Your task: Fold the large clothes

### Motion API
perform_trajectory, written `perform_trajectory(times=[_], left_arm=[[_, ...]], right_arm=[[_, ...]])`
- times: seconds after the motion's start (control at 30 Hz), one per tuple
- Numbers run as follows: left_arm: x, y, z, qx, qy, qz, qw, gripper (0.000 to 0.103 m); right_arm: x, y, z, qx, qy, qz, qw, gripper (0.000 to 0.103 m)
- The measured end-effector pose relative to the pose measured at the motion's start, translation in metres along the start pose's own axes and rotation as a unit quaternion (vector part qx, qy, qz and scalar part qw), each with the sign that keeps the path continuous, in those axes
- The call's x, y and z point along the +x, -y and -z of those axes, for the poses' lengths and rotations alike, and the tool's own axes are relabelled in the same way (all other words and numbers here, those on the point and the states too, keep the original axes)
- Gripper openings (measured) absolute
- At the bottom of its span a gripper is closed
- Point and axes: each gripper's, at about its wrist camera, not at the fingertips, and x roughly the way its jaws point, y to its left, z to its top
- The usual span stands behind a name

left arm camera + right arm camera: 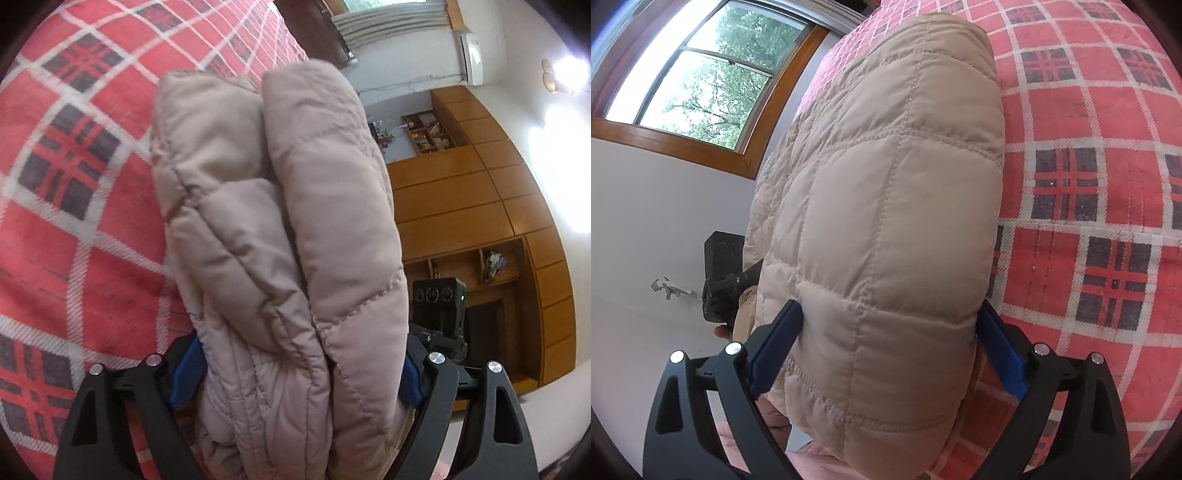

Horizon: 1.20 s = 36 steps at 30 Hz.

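One quilted jacket point(280, 229) is being pinched by two grippers, left point(295, 373) and right point(886, 350), over one plaid blanket point(81, 206).

Left tongs point(295, 373): matte black plastic linkage arms, triangular cut-outs in outer links, round silver pivot screws at each joint, blue pads on inner finger faces. Right tongs point(888, 354): same build, black arms, four silver screw heads, long blue pads point(777, 350) on both fingers. Black camera block with three round lenses and green light point(441, 306) on opposite tool.
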Motion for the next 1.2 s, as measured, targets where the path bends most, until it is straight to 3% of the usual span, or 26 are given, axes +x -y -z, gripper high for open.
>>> perform_trajectory(times=[0.13,0.2,0.4,0.7,0.93,1.2], left_arm=[[-0.002,0.004,0.0,0.012,0.0,-0.006,0.9999,0.064],[-0.003,0.007,0.0,0.018,0.003,-0.007,0.9998,0.052],[-0.007,0.018,-0.002,0.035,0.015,-0.019,0.9991,0.037],[-0.004,0.056,-0.003,0.069,0.026,-0.027,0.9969,0.033],[0.02,0.101,-0.015,0.11,0.024,-0.019,0.9935,0.032],[0.063,0.158,-0.05,0.146,0.031,-0.009,0.9888,0.032]], right_arm=[[0.003,0.005,0.001,-0.007,0.003,0.001,1.0,0.092],[0.002,0.007,0.003,-0.012,0.005,0.003,1.0,0.08],[0.001,-0.005,0.008,-0.026,0.02,0.007,0.999,0.057],[-0.024,-0.007,0.015,-0.041,0.044,-0.004,0.998,0.047],[-0.077,0.004,0.021,-0.051,0.085,0.01,0.995,0.047],[-0.14,0.02,-0.004,-0.054,0.128,0.033,0.99,0.047]])
